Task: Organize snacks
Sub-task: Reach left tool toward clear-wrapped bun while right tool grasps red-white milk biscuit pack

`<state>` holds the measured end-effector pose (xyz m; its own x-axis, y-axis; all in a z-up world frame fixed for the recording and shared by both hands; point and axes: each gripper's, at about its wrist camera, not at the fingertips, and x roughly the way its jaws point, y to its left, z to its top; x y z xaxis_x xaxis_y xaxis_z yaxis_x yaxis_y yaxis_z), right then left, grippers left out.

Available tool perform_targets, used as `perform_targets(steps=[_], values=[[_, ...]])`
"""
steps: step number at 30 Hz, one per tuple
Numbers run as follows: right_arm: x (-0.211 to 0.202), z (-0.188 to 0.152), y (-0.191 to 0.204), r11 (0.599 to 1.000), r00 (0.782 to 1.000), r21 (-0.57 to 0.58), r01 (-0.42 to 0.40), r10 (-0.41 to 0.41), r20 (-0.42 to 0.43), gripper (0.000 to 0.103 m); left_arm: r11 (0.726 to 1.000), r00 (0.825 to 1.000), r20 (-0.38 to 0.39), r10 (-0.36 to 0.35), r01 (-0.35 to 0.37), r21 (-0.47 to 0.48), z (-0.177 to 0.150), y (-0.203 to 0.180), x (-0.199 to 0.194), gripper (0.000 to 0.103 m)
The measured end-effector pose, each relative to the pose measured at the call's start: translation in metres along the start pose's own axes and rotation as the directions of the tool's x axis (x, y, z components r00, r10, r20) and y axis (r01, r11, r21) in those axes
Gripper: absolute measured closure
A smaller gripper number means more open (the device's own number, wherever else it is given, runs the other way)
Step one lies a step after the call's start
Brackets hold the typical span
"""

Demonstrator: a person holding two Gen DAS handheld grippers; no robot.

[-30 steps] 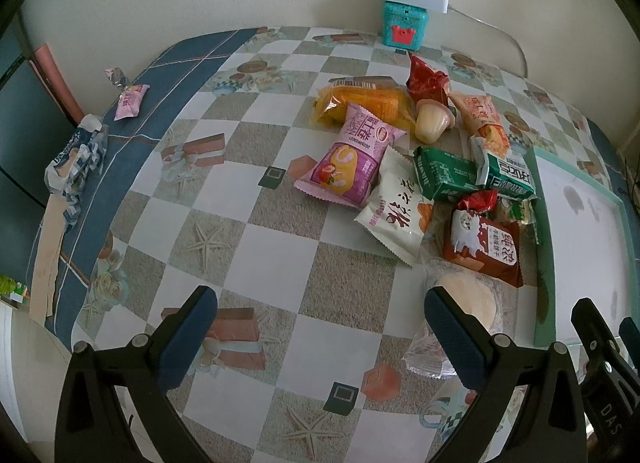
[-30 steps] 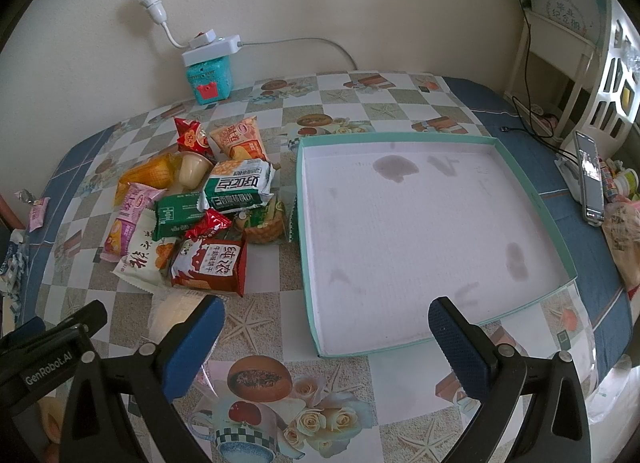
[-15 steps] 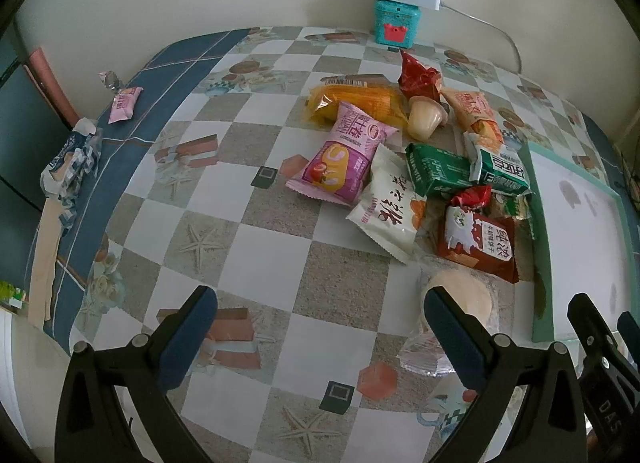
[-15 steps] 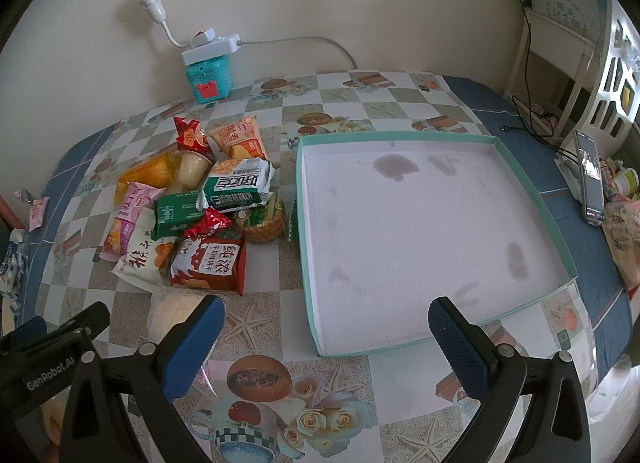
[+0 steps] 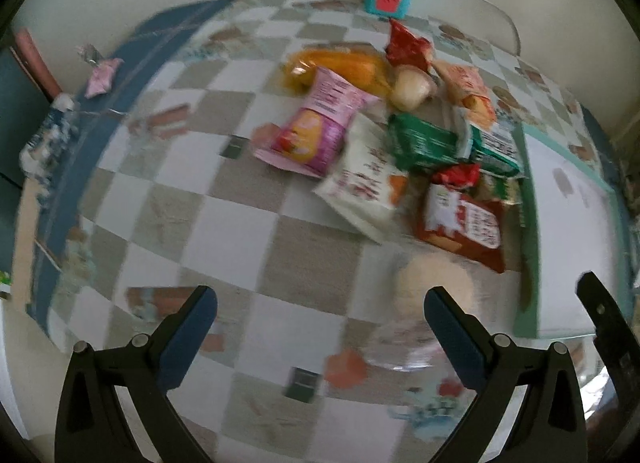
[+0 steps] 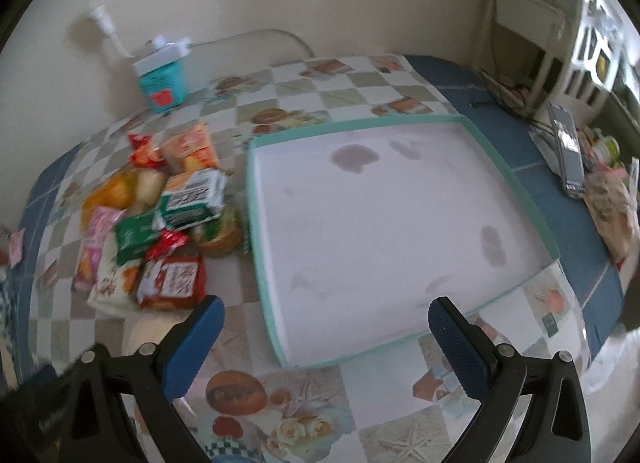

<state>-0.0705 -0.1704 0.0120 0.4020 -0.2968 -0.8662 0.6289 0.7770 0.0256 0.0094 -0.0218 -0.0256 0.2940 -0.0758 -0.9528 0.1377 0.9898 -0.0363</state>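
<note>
Snacks: heap of crinkly foil and plastic snack packets [image 5: 400,143] lying on the checked tablecloth [image 5: 224,223], just beside the left wall of the tray, none inside it yet.
Tray: shallow white cardboard tray with a teal rim [image 6: 516,187], stained and bare, ready to receive.
Left gripper: left gripper [image 5: 320,327] hovering over the cloth, jaws spread wide, holding nothing.
Right gripper: right gripper [image 6: 326,323] above the tray's near edge, jaws likewise wide apart and empty.
Nearest item: pale round bun in a clear wrapper [image 5: 430,291], just ahead of the left gripper's right finger; looks soft and squashable, so I'd judge a gentle pinch on the wrapper's loose edge is safest.
Handling: packets look light, puffy and slippery; the red-and-white pouch [image 5: 460,223] and the white pouch with orange print [image 5: 360,191] probably crush if squeezed mid-body, so the crimped end seams are the better hold.
Left view only: stray pink wrapped sweet [image 5: 102,73] well apart on the blue border; pile seen up close, though blurred.
Right view only: whole tray floor, plus a dark remote control [image 6: 566,155] beyond the tray's far side.
</note>
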Motion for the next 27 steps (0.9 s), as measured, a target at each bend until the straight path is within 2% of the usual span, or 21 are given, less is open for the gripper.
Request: perform_targets(steps=[10,19,24,27], values=[[0.025,0.023,-0.012,0.993,0.996,0.116,0.012,-0.001,-0.091,0.0,0.994,0.996,-0.086,-0.022,0.031,0.103,0.004,-0.044,0.024,0.0],[0.037,0.038,-0.007,0.984,0.992,0.178,-0.005,0.027,-0.12,0.0,0.979,0.994,-0.106,-0.03,0.051,0.2,0.002,-0.073,0.034,0.0],[0.04,0.042,-0.005,0.981,0.991,0.195,-0.008,0.033,-0.128,0.0,0.986,0.995,-0.105,-0.001,0.019,0.164,0.008,-0.063,0.04,0.0],[0.041,0.042,0.001,0.982,0.991,0.191,-0.014,0.039,-0.131,0.0,0.994,0.991,-0.125,-0.037,0.05,0.098,0.012,-0.044,0.044,0.0]])
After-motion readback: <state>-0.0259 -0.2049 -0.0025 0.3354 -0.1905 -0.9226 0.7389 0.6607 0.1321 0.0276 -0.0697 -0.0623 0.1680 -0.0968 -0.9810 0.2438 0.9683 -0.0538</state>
